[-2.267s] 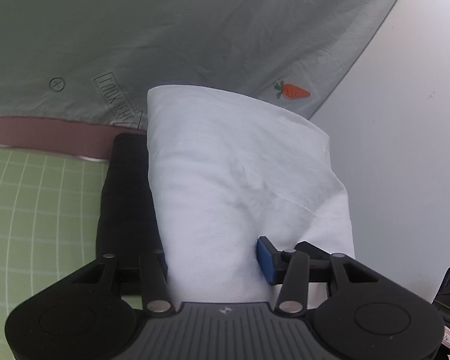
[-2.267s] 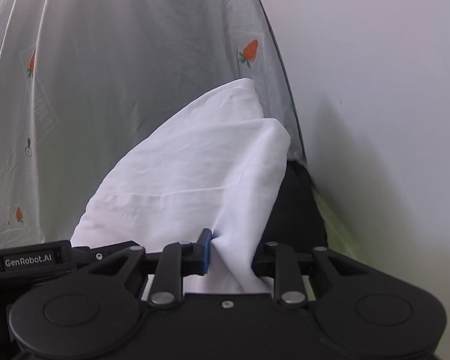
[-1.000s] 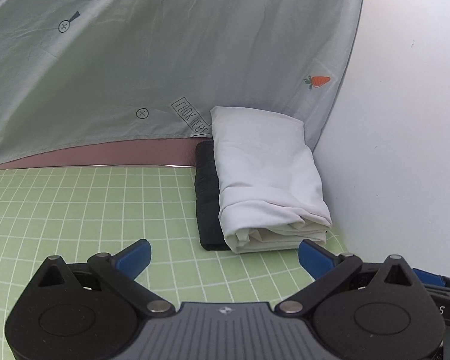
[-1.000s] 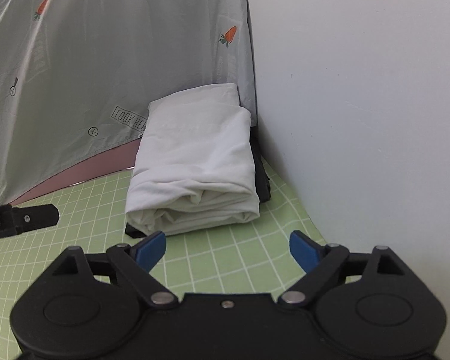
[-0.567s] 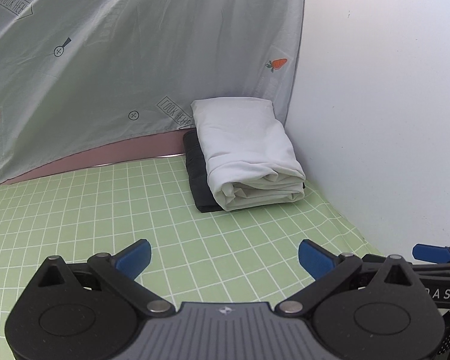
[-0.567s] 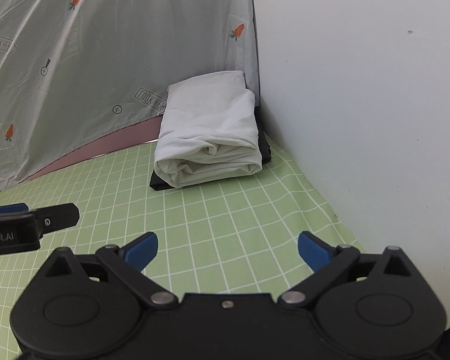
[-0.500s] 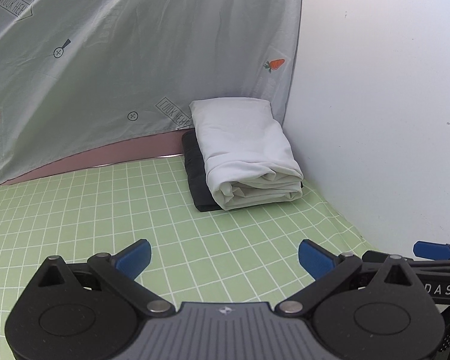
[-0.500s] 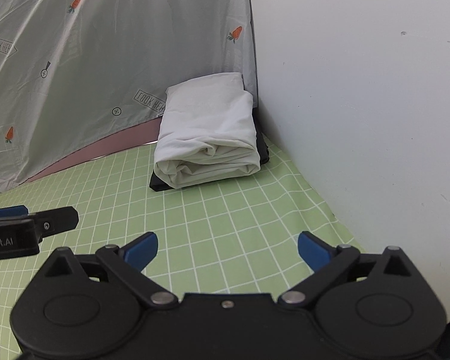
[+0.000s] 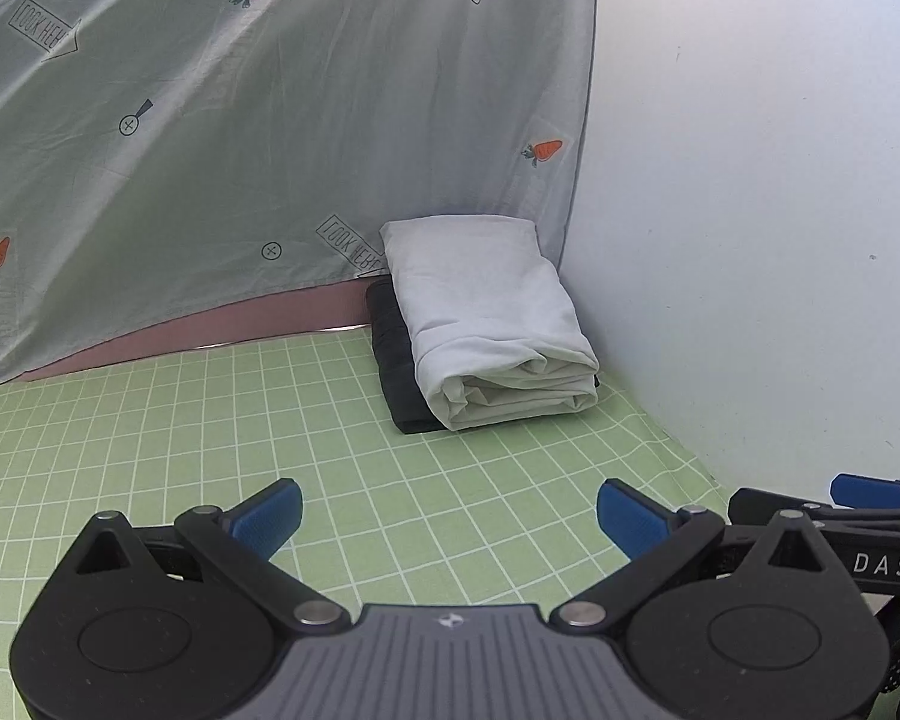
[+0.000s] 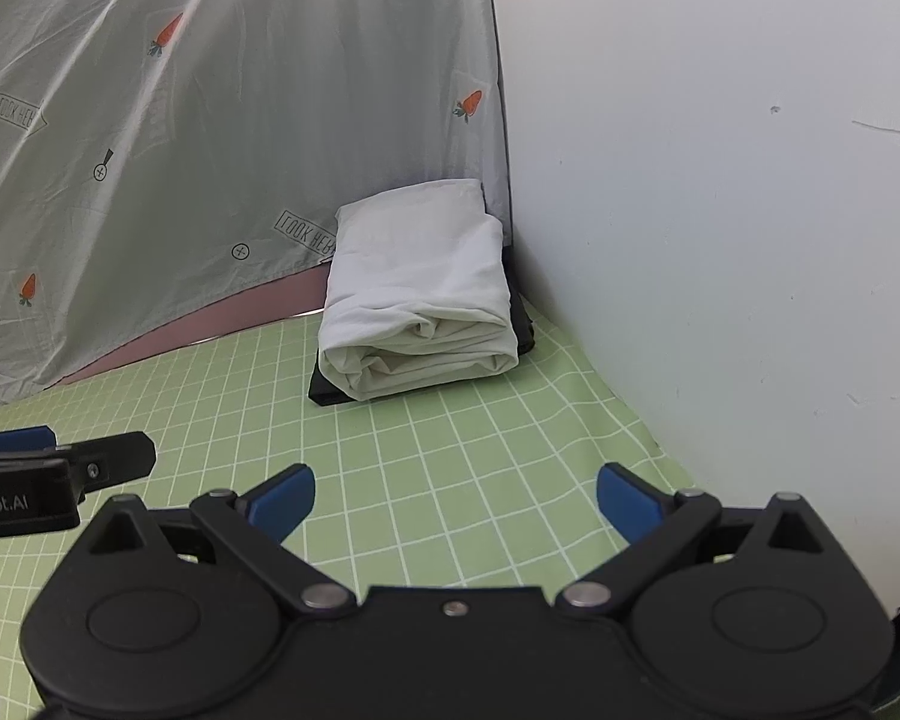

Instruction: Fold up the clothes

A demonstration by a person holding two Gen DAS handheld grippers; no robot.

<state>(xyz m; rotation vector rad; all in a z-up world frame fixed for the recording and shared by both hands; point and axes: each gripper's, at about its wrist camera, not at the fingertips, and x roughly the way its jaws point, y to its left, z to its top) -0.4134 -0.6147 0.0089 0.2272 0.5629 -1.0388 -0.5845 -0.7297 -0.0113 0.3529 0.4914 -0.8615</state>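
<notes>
On the far left of both views, a grey sheet [image 9: 282, 138] printed with carrots and "LOOK HERE" arrows is being seen hanging as a backdrop; its hem is lying over a pink strip [image 9: 210, 330] at the back edge of the green grid mat [image 9: 210, 420].

Low in the left wrist view, the left gripper [image 9: 448, 513] is being held above the mat, jaws spread wide, nothing being gripped between the blue pads [image 9: 270, 513]. The same gripper is being caught at the left edge of the right wrist view [image 10: 60, 462], only partly in frame.

Right of centre, in the back corner where the sheet is meeting the white wall [image 9: 750, 210], the folded white garment [image 9: 486, 312] is being seen resting on top of a folded black garment [image 9: 399, 372]. The black one is showing along the left side and at the front left corner of the stack; in the right wrist view it [image 10: 327, 393] is also peeking out on the right, under the white garment [image 10: 420, 294]. The stack is lying on the mat, touching or just beside the wall; which one cannot be told. Layered fold edges are facing the cameras.

Both grippers are being kept well apart from the stack.

At the right, the right gripper [image 10: 456, 498] is being held over the mat, jaws wide apart, nothing clamped. Its finger is being seen at the right edge of the left wrist view [image 9: 858, 492].
</notes>
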